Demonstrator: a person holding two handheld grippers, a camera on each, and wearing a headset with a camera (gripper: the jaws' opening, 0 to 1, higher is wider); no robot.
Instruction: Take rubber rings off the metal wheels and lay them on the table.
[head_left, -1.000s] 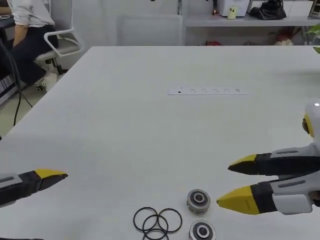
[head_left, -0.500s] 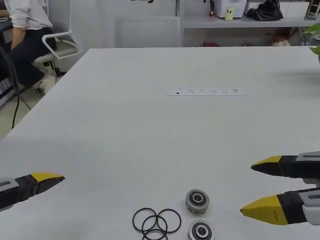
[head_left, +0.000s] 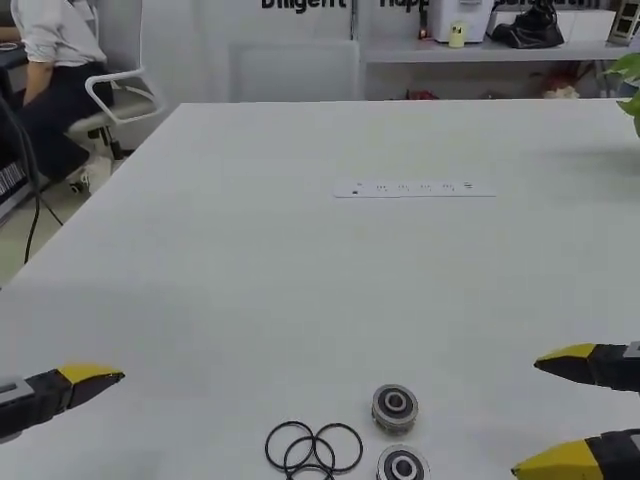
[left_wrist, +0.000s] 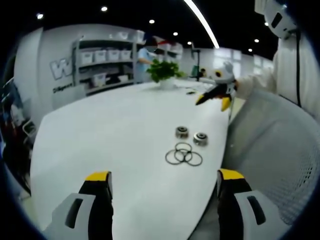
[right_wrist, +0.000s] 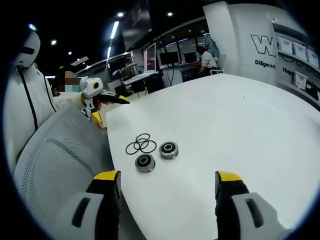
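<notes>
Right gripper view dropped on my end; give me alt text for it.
Two metal wheels lie side by side on the white table beside a cluster of overlapping black rubber rings, ahead of the right gripper, whose yellow-tipped fingers stand wide apart and empty. The left gripper hovers near the table's far edge, by a mesh chair back.

Head view downward, all sharing wheels (head_left: 396, 405)

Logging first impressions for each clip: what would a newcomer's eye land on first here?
The small cluster at the near edge of the white table: a tangle of black rubber rings lying flat, with two metal wheels just right of them. On either side, the yellow-tipped left gripper and right gripper hang open, touching nothing.
</notes>
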